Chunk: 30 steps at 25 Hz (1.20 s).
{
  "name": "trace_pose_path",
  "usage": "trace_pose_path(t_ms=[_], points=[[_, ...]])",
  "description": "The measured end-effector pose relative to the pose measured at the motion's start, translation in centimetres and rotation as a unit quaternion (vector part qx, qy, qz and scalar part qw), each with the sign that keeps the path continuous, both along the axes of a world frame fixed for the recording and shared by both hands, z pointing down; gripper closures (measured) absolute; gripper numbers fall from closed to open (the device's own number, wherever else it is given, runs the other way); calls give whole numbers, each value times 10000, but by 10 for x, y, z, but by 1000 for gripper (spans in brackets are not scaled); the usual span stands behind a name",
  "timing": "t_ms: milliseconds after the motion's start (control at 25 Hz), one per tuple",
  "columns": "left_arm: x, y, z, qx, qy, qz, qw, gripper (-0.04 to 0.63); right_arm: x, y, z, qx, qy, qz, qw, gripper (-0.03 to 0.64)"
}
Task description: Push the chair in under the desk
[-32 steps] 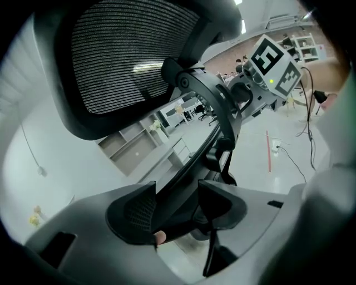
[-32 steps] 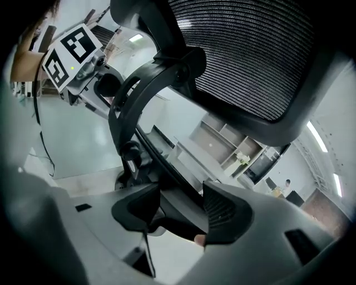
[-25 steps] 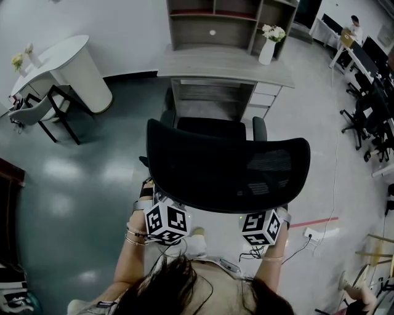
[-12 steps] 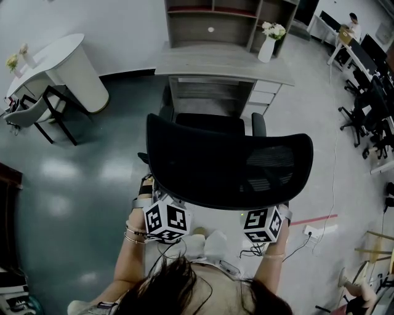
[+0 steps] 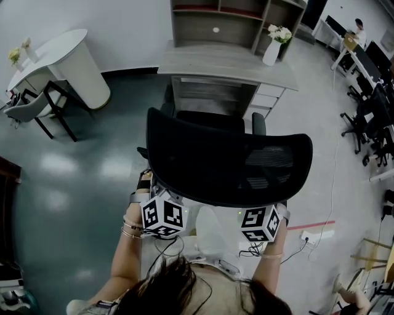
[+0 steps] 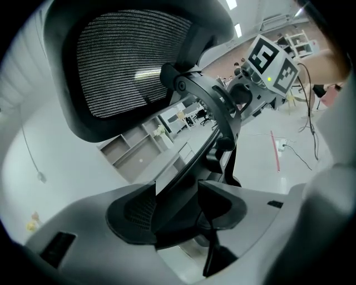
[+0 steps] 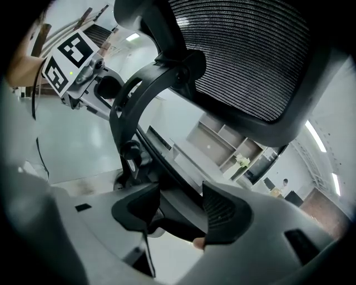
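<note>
Left gripper view: the left gripper (image 6: 178,207) has its jaws pinched on the dark lower edge of the chair (image 6: 139,61), one pad on each side of the frame. The right gripper (image 7: 179,209) clamps the same edge further along, with the curved back support rising just beside it. In the head view both marker cubes sit tucked under the bottom of the mesh backrest, which covers the jaws there.

The chair stands just in front of the desk (image 5: 228,64), backrest toward the person and seat facing the knee space. Whether the seat's front edge has passed under the desktop is hard to tell, since the backrest hides most of it. Drawers (image 5: 266,97) stand right of the opening, close to the right armrest.

On the desk's right end stands a white vase of flowers (image 5: 273,49), with a shelf unit (image 5: 215,18) behind. Well to the left are a white round table (image 5: 61,58) and a small chair (image 5: 31,111). A power strip (image 5: 306,235) lies on the floor to the right, and dark office chairs (image 5: 369,117) are cut off by the picture's edge.
</note>
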<state>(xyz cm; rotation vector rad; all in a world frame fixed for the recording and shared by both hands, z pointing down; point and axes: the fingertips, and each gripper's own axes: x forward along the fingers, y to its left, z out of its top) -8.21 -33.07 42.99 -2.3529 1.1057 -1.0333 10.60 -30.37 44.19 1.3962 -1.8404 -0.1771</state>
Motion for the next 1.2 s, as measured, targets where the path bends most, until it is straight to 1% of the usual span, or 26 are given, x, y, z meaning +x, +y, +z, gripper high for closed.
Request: trace_pose_path(t_ms=[160,320,640,1200], points=[[1,-9,1,76,149,-42,9999,360,1,-9,0,35,3,-32,10000,380],[1,-18,2,106,81,-90,9999,360,1,-17,0,45,2,-59,10000,381],[-1,-37,-1,127,158,-161,9997,360,-1,-36,-1,55,10,-117,9999,382],[3,-63,-1,160,178,-221,9995,360,2,-65,-2,63,8,-199,9998,382]])
